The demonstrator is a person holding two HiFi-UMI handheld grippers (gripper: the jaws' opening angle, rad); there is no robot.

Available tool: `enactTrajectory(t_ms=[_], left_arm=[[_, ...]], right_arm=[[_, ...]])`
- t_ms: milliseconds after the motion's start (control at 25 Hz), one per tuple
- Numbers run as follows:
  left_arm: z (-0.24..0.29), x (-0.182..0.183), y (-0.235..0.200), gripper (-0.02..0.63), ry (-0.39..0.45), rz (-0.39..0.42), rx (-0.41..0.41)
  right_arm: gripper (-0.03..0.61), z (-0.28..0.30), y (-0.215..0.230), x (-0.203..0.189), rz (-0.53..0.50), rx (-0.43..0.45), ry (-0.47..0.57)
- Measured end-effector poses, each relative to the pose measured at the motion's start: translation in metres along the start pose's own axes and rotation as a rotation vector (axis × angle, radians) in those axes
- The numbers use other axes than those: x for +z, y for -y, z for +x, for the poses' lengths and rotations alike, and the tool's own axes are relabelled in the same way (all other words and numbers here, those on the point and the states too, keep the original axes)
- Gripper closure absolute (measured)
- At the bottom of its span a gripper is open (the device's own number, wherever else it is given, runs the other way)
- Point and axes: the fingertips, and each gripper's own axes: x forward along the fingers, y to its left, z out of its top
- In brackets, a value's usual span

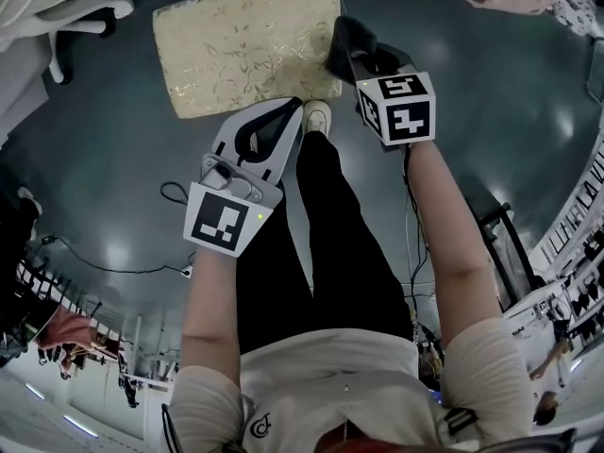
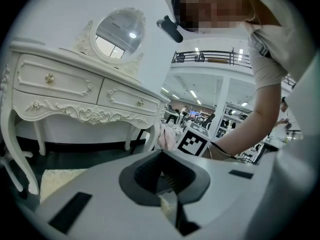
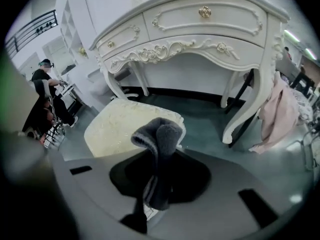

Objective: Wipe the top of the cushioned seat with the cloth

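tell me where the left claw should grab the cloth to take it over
The folded end of the cloth that sticks out past the right claw, coming from the cushioned seat side. That bunched end is the only free part; the rest is clamped. The left claw, now shut, must open first.

Near edge of cushioned seat (image 1: 247, 47) partly behind left tool (image 1: 291, 107), cloth (image 3: 160, 134) lower end inside right tool (image 3: 158, 184), dressing table (image 3: 220, 29) top cropped

- Looking like a big furniture showroom.
- Displaying an ornate white dressing table (image 2: 75, 91), oval mirror (image 2: 120, 34) and cushioned seat (image 1: 250, 45).
- Rising to a railed upper gallery (image 2: 210, 58) over lit aisles.
- Reflecting ceiling lights off a glossy floor (image 1: 491, 92).
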Motion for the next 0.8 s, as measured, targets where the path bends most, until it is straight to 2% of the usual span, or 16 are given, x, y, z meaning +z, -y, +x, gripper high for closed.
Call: enactTrajectory(t_ms=[200, 480, 800], left_arm=[[-0.031, 0.002, 0.002, 0.601, -0.036, 0.117, -0.044], [-0.111, 0.005, -0.032, 0.601, -0.021, 0.086, 0.017], [-0.208, -0.025, -0.092, 0.601, -0.042, 0.064, 0.096]], right_arm=[[0.503, -0.018, -0.046, 0.014, 0.008, 0.014, 0.027], [0.503, -0.005, -0.139, 0.015, -0.001, 0.068, 0.019], [0.503, 0.037, -0.256, 0.016, -0.039, 0.159, -0.01]])
